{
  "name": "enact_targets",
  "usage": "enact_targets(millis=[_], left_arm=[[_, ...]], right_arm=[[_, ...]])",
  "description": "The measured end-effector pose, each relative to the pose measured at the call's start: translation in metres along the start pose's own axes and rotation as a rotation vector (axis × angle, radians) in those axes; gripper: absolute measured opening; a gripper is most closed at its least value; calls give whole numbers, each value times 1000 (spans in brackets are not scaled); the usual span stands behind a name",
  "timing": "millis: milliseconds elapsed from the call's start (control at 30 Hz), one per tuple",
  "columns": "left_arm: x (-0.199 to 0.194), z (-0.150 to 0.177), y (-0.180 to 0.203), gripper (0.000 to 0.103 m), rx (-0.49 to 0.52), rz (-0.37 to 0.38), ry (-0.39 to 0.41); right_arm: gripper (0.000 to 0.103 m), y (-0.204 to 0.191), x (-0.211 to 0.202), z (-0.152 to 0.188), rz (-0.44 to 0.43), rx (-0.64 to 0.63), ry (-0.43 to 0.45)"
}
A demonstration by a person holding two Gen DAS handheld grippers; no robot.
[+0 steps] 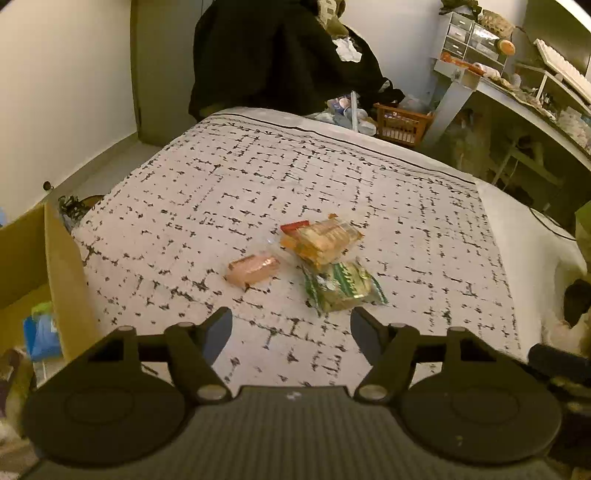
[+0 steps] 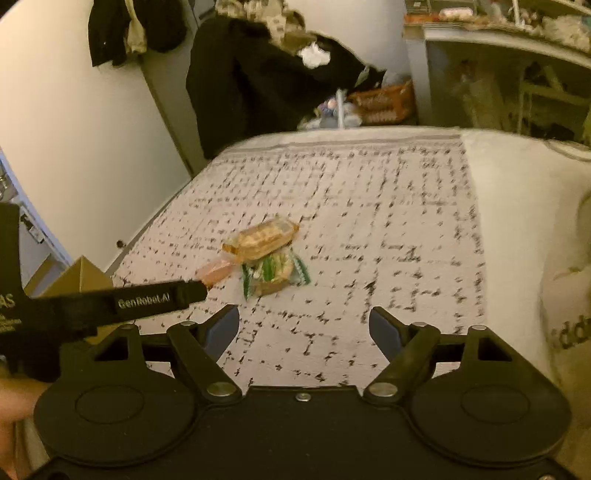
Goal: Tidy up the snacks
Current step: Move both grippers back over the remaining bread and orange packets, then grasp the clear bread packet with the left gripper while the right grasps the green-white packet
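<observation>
Hovering over the patterned bedspread (image 1: 332, 177), the left gripper (image 1: 291, 325) has its jaws spread with nothing between them; the right gripper (image 2: 303, 325) is likewise spread and empty. Just beyond lie three snacks: a green packet (image 1: 341, 286) nearest, a pink bar (image 1: 251, 270) beside it, an orange cracker pack (image 1: 321, 240) resting on the green one. A cardboard box (image 1: 55, 266) stands at the left edge. Farther off, dark clothes (image 1: 266, 55) hang by the wall.

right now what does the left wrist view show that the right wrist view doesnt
Only the left wrist view: the open cardboard box with a blue packet inside, and the drawer unit on the desk.
Only the right wrist view: the left gripper's side, marked GenRobot.AI, and a white bag.
Both: the orange, green and pink snack packs on the patterned bedspread.
</observation>
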State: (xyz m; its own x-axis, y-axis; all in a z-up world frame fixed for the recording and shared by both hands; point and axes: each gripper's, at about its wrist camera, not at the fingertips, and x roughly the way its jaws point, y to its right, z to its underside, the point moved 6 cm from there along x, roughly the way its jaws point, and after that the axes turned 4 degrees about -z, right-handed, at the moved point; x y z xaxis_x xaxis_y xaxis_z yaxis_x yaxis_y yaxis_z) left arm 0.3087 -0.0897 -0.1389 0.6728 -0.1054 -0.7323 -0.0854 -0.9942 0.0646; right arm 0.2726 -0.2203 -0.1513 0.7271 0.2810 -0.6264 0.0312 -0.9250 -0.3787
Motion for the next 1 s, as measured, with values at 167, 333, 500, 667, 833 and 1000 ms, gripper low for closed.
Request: enact_targets(millis=[167, 333, 500, 667, 833, 1000], left_arm=[[18, -3, -7, 69, -25, -5, -12], [40, -4, -15, 69, -81, -19, -24], [64, -10, -15, 66, -120, -31, -24], [94, -13, -24, 65, -152, -74, -34], [111, -17, -30, 65, -134, -97, -20], [121, -22, -28, 65, -108, -98, -25]], right_arm=[[77, 2, 23, -3, -21, -6, -19], [77, 7, 51, -8, -36, 5, -31], [77, 11, 82, -7, -58, -31, -66], [77, 3, 103, -2, -64, -123, -85], [77, -7, 118, -2, -66, -208, -80], [79, -16, 132, -5, -68, -269, -65]])
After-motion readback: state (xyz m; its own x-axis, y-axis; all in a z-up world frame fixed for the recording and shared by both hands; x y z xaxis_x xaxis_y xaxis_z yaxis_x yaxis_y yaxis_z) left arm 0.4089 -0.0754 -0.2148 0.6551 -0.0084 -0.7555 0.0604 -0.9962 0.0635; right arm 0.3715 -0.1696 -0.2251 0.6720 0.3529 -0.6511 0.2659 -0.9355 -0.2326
